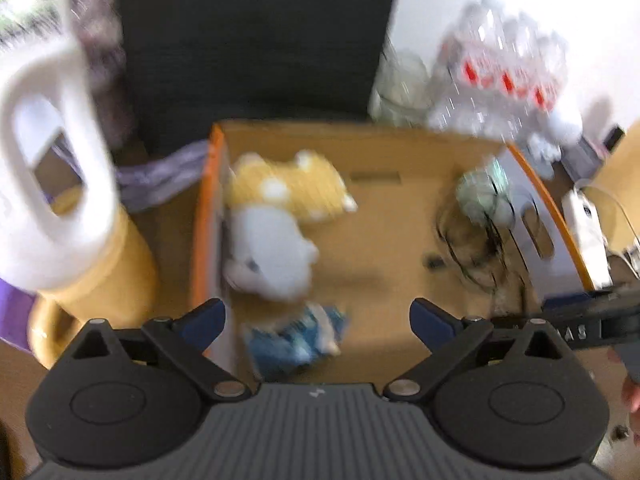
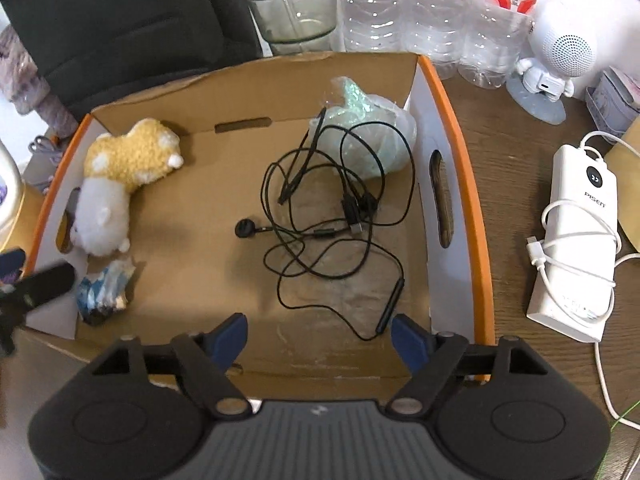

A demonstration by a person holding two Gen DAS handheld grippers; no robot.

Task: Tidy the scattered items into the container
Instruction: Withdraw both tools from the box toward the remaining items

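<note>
An open cardboard box [image 2: 460, 184] with orange edges sits on a wooden table. Inside lie a yellow plush [image 2: 132, 152], a white plush [image 2: 102, 216], a small blue-white item [image 2: 104, 288], tangled black earphones [image 2: 320, 220] and a bagged green item [image 2: 368, 136]. My right gripper [image 2: 318, 338] is open and empty above the box's near wall. My left gripper [image 1: 316, 320] is open and empty over the box's near left part [image 1: 204, 216], above the blue item [image 1: 296, 336]; that view is blurred. The left gripper's tip also shows in the right wrist view [image 2: 44, 280].
A white power bank with cable [image 2: 576, 240] lies right of the box. Water bottles [image 2: 440, 12], a glass container [image 2: 296, 8] and a white robot speaker [image 2: 556, 60] stand behind it. A black chair back [image 2: 132, 24] is at the far left. A white jug [image 1: 44, 184] stands left.
</note>
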